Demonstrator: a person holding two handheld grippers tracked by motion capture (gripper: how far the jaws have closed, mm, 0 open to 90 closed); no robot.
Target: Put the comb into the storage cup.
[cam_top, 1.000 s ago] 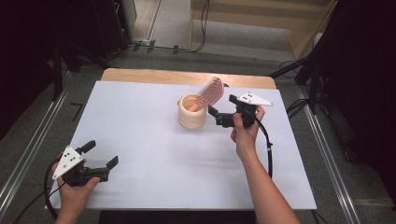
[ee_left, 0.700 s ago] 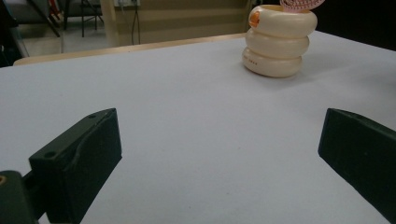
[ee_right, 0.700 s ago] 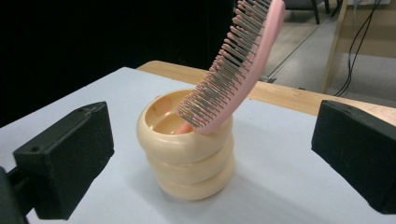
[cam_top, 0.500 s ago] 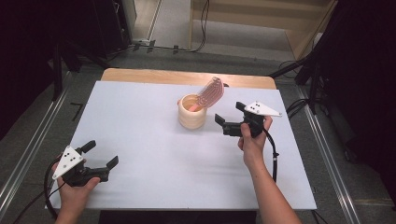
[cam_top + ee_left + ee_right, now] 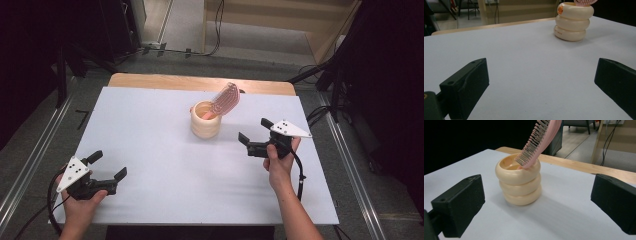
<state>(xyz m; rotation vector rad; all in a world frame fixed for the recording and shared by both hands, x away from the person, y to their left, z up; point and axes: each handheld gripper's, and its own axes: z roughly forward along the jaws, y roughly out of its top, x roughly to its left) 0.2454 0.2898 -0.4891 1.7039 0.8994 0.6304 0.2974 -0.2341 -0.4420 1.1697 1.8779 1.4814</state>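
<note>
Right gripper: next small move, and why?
Probably lower the right gripper to rest on the table. The pink hairbrush already stands in the cream holder, and the gripper sits open, apart from both.

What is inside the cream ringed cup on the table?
A pink hairbrush stands handle-down in the cup, leaning on its rim, bristle head sticking out above. The handle's lower end and the cup's bottom are hidden by the wall.

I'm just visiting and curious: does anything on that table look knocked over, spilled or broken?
Nothing stands out. The cream ringed cup stands upright on the white table, and the pink hairbrush leans in it, handle down, bristle head over the rim. Both tongs, left and right, are open and holding nothing.
</note>
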